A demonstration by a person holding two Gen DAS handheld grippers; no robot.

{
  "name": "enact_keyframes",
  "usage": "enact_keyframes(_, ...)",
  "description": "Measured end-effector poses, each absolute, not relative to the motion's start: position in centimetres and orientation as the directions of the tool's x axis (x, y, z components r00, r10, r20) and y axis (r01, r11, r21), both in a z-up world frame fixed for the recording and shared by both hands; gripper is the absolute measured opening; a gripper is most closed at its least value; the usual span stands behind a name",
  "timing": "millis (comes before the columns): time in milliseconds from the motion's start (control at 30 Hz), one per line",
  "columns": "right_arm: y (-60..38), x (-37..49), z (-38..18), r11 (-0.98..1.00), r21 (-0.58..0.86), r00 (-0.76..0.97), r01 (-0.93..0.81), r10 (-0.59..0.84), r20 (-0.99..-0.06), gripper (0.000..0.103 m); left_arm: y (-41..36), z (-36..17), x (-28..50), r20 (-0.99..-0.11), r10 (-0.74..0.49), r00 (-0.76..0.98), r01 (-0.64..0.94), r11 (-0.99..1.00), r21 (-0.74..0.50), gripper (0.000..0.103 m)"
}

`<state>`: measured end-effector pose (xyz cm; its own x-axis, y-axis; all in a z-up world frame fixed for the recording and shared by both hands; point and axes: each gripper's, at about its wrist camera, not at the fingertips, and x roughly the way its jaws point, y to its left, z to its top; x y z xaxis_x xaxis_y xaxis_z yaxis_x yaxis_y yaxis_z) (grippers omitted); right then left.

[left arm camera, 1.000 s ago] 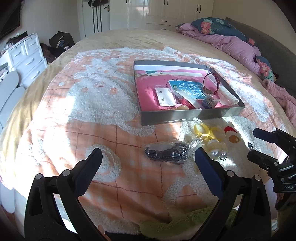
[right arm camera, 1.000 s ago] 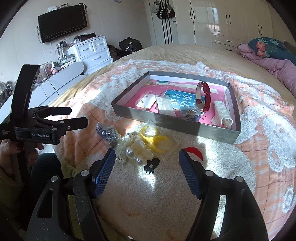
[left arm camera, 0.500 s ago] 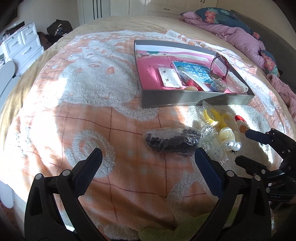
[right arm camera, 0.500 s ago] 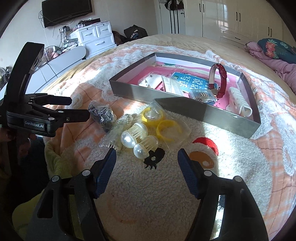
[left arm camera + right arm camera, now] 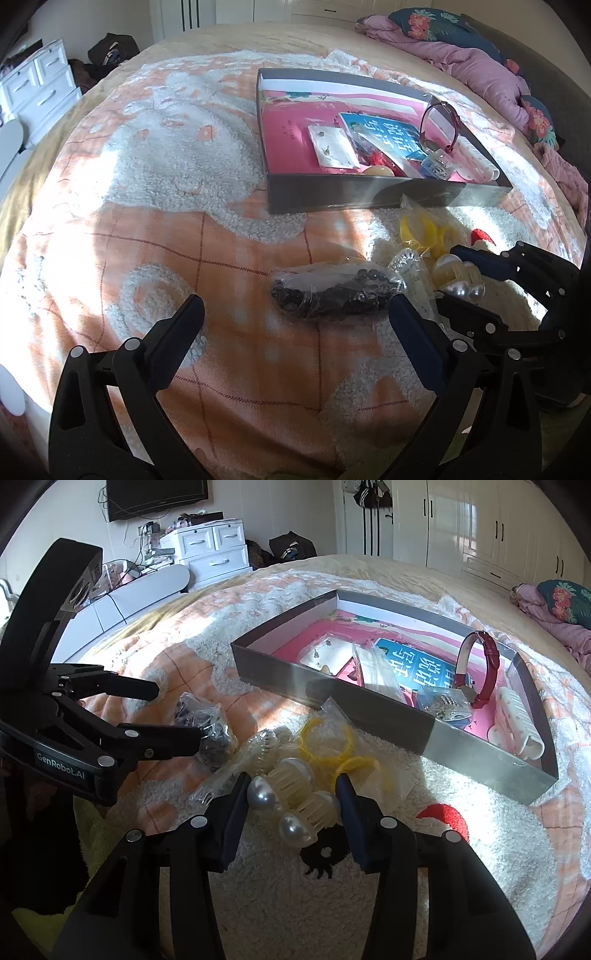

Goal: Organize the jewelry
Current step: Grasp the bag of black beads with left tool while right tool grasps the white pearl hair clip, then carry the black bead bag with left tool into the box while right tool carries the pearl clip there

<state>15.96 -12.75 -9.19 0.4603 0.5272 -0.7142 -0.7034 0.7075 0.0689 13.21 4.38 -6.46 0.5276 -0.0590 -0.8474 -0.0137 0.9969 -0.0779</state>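
Observation:
A grey tray (image 5: 332,192) (image 5: 332,698) with a pink floor lies on the bed and holds a red watch (image 5: 484,672), cards and small packets. In front of it lie a bag of dark beads (image 5: 332,291) (image 5: 207,723), yellow rings in a bag (image 5: 343,753) (image 5: 421,229) and two pearl hair claws (image 5: 291,797) (image 5: 461,280). My left gripper (image 5: 295,314) is open, its fingers either side of the bead bag. My right gripper (image 5: 293,786) is open, its fingers flanking the pearl claws without gripping them.
A fleecy orange and white blanket (image 5: 166,184) covers the bed. A red and black patch (image 5: 439,816) lies by the claws. White drawers (image 5: 210,550) stand at the far left, and pink bedding (image 5: 480,62) at the far right.
Both grippers have moved down and forward. The left has closed in on the bead bag, the right onto the pearl claws, and its jaws have narrowed.

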Motion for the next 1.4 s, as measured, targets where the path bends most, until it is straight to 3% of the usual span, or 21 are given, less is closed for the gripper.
enact_keyframes(433,-15.7,15.1,-7.1,0.731,0.140,0.484,-0.668,0.569,-0.665,0.046,4.0,-6.6,14.1,-0.839,-0.072,0.540,-0.002,0.996,-0.087,0.093)
enact_keyframes(500,-16.1,15.0,-6.8,0.737,0.142,0.492,-0.661,0.568,-0.660,0.046,4.0,-6.6,14.3,-0.837,-0.091,0.539,0.012,0.995,-0.100,0.088)
enact_keyframes(600,-16.9,15.0,-6.3,0.747,0.147,0.506,-0.648,0.567,-0.650,0.046,3.6,-6.6,14.3,-0.827,-0.150,0.542,0.050,0.988,-0.147,0.062)
enact_keyframes(733,-17.5,15.1,-5.6,0.759,0.151,0.524,-0.634,0.564,-0.638,0.046,3.1,-6.4,14.2,-0.819,-0.144,0.556,0.061,0.989,-0.132,0.055)
enact_keyframes(1400,-18.9,16.1,-0.4,0.772,0.133,0.605,-0.621,0.580,-0.546,0.045,5.3,0.9,13.3,-0.704,-0.123,0.700,0.040,0.990,-0.133,0.052)
